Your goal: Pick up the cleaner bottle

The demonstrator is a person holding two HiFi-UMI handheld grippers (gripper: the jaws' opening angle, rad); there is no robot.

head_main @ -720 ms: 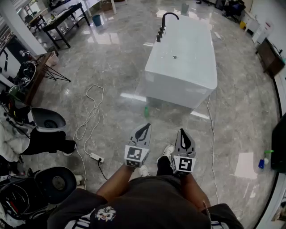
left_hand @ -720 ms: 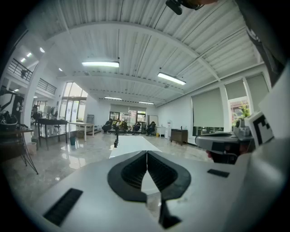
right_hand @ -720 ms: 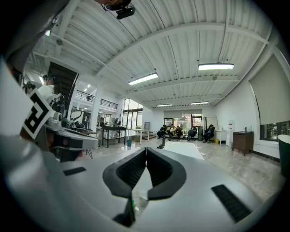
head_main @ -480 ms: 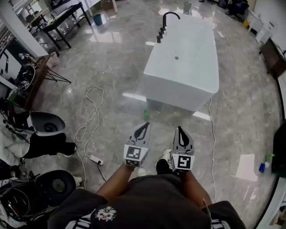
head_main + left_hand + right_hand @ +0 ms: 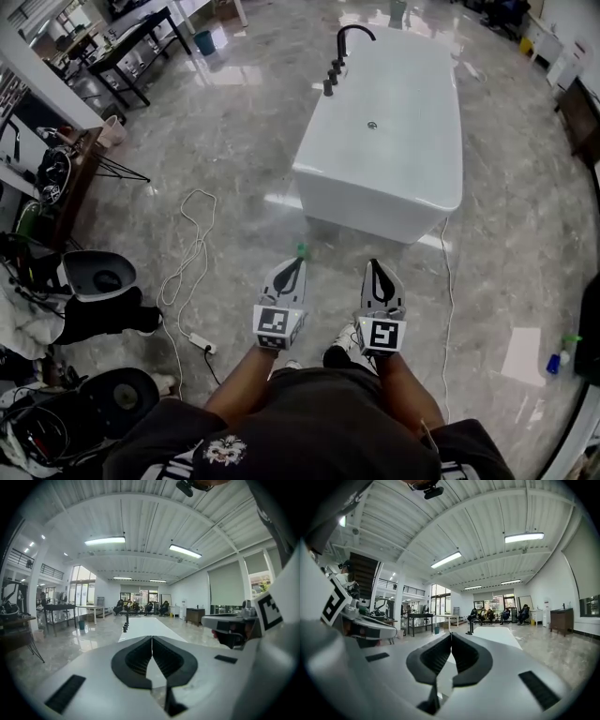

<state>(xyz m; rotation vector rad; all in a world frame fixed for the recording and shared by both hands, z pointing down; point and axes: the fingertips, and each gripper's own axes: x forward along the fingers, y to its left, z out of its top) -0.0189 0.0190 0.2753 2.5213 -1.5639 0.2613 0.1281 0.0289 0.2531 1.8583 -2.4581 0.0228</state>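
Nothing is done yet: the left gripper [image 5: 293, 267] and right gripper [image 5: 377, 270] are both clenched on nothing, while the small green bottle [image 5: 301, 250] stands untouched on the floor [image 5: 234, 169] by the tub [image 5: 394, 141], so approach, opening and grasp are all left.

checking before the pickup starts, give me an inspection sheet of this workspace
surface: glossy grey stone floor.
job's things: small green bottle, probably the cleaner, on the floor before the white bathtub, just beyond the left gripper's tip; not held.
clutter: blue bottle at the right edge; grey chair at left.
grippers: left gripper shut, empty; right gripper shut, empty.
cables: white cable loops to a power strip; second cable runs right of the tub.
surroundings: black table far left.
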